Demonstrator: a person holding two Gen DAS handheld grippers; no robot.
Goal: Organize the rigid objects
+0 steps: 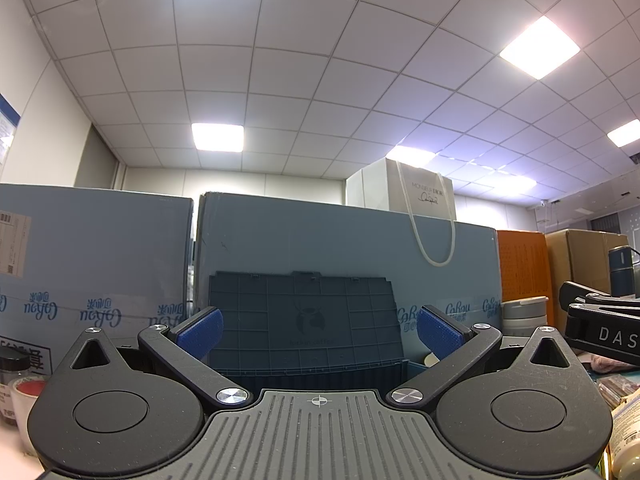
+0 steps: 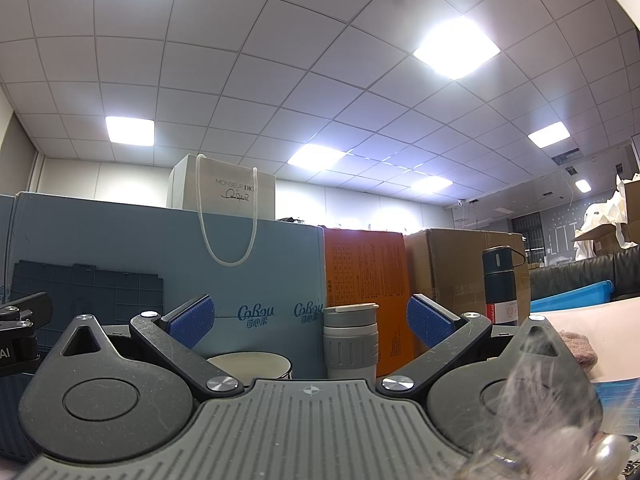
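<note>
My left gripper [image 1: 319, 330] is open and empty, pointing at a dark blue storage bin with its ribbed lid [image 1: 304, 320] propped upright behind it. My right gripper [image 2: 311, 322] is open and empty. Ahead of it stand a grey lidded tumbler [image 2: 351, 342] and a white bowl [image 2: 250, 364]. A dark blue thermos [image 2: 500, 286] stands further right. The tumbler also shows in the left wrist view [image 1: 524, 316]. The right gripper's body shows at the right edge of the left wrist view [image 1: 600, 328].
Light blue cartons [image 2: 248, 264] wall off the back, with a white paper bag [image 2: 228, 192] on top. An orange box [image 2: 368, 280] and a brown carton [image 2: 460, 272] stand to the right. A dark jar [image 1: 12, 376] and red-filled cup [image 1: 28, 392] sit at left. A pink cloth [image 2: 580, 348] lies at right.
</note>
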